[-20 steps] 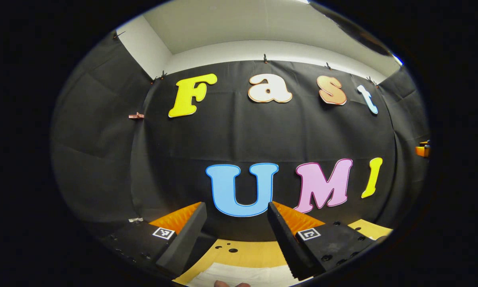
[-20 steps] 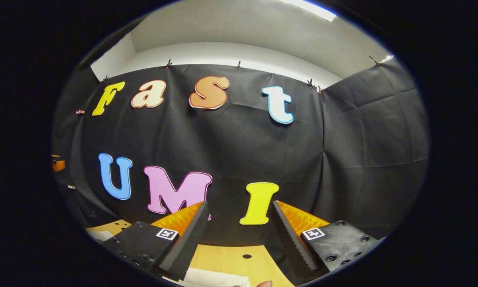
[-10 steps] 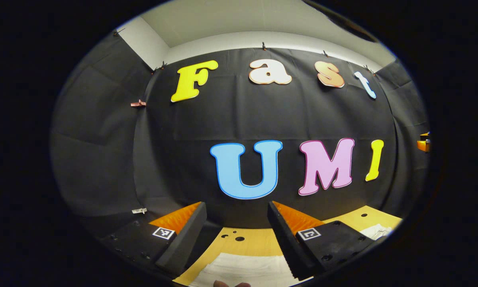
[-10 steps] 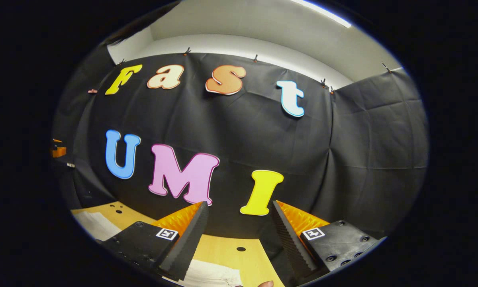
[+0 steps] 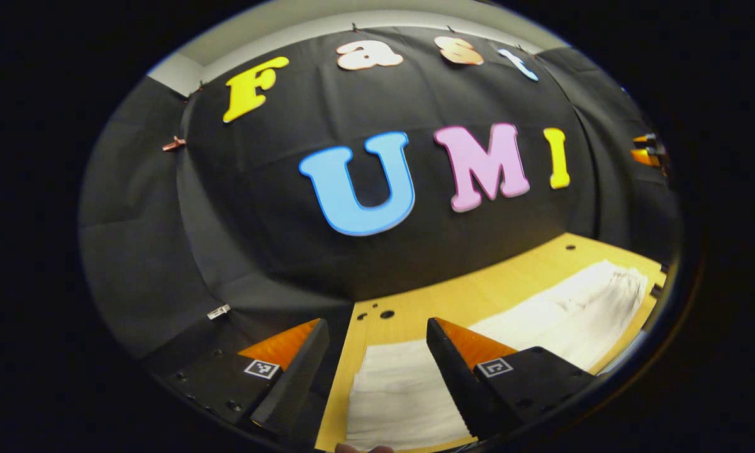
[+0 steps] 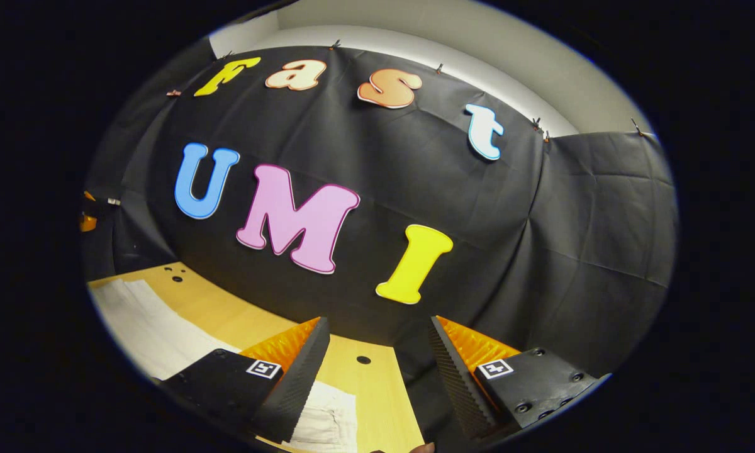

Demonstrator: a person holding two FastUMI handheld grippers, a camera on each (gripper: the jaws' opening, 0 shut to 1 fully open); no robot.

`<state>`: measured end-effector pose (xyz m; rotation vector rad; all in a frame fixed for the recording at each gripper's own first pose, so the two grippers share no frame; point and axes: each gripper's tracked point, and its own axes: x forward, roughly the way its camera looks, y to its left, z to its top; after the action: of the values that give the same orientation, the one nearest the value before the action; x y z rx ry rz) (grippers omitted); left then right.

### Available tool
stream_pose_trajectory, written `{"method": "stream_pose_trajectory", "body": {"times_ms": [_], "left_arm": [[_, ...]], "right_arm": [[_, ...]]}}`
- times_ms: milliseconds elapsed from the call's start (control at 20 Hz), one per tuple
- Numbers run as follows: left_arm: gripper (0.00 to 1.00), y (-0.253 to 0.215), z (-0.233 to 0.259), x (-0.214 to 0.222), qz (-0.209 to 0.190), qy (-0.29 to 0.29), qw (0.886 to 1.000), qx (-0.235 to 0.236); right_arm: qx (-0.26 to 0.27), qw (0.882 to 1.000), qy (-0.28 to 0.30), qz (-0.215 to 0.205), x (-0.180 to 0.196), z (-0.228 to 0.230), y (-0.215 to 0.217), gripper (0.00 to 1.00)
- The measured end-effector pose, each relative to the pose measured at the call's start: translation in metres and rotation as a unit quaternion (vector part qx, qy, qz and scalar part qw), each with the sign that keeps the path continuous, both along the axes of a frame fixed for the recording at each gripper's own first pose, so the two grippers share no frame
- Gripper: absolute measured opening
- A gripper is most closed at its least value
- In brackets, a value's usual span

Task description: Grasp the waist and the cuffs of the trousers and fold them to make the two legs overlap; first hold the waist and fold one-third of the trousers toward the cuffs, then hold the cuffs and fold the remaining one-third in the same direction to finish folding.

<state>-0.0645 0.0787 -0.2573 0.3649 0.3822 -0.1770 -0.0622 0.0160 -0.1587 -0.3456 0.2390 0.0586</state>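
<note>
Item: trousers point(image 5: 541, 321), white, laid flat on a wooden worktop point(image 5: 478, 296).

Hidden or unclear: in the left gripper view the near end of the cloth runs under the picture's lower edge and the right finger covers part of it; the far end is crumpled and blurred, so waist and cuffs cannot be told apart. In the right gripper view the trousers point(image 6: 157, 333) pass behind the left finger and reappear as a wrinkled end between the fingers.

Orientation: long axis runs across the worktop, roughly along the black cloth wall point(image 5: 226, 207), from one gripper toward the other.

Left gripper point(image 5: 377, 371): jaws spread wide, holding nothing, poised over one end of the cloth; contact cannot be told.

Right gripper point(image 6: 377, 371): jaws spread wide, empty, above the other end and bare worktop point(image 6: 377, 390).
</note>
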Motion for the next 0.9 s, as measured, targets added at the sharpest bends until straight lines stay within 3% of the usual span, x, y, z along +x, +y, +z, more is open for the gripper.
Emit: {"method": "stream_pose_trajectory", "body": {"times_ms": [200,350,700,900], "left_arm": [[0.98,0.026,-0.059,-0.033,-0.06,0.07,0.994,0.057],[0.98,0.037,-0.109,-0.063,-0.128,0.13,0.979,0.093],[0.98,0.064,-0.193,-0.102,-0.271,0.223,0.918,0.186],[0.98,0.078,-0.221,-0.124,-0.355,0.253,0.867,0.242]], "right_arm": [[-0.013,0.999,0.018,-0.028,-0.016,-0.016,-0.004,0.97],[-0.026,0.998,0.033,-0.043,-0.029,-0.027,-0.003,0.97],[-0.062,0.994,0.049,-0.076,-0.056,-0.039,-0.002,0.97],[-0.056,0.991,0.056,-0.106,-0.067,-0.045,-0.006,0.97]]}}
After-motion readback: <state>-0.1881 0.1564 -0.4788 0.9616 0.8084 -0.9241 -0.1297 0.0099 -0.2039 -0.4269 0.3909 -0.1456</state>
